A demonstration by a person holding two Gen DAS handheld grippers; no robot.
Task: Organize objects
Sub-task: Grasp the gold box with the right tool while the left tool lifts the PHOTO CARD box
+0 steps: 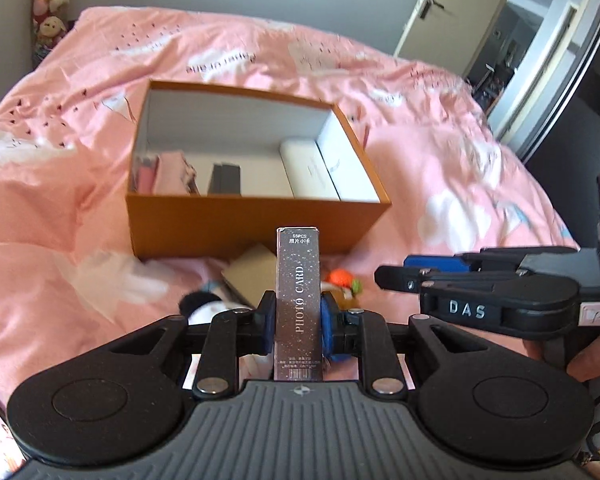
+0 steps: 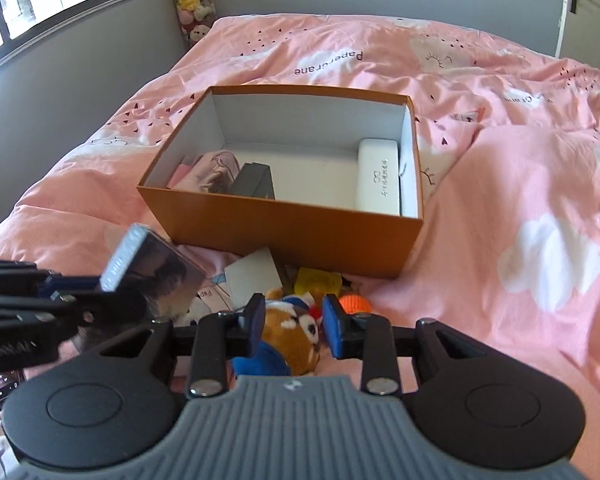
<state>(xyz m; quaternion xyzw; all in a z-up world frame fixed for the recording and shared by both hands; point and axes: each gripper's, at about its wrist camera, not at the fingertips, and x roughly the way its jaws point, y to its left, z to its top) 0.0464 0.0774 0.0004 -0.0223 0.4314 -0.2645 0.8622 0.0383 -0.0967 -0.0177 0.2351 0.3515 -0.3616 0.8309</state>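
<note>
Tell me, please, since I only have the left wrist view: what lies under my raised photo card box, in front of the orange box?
Observer: A brown and white plush toy lies there, below the right gripper, whose jaws stand open.
Operator: Is anything beside it?
Observer: An orange knitted ball lies right of it, and a yellow item behind it.
Operator: Does the white case inside the orange box carry markings?
Observer: Yes, the white case shows small dark lettering on its lid.
</note>
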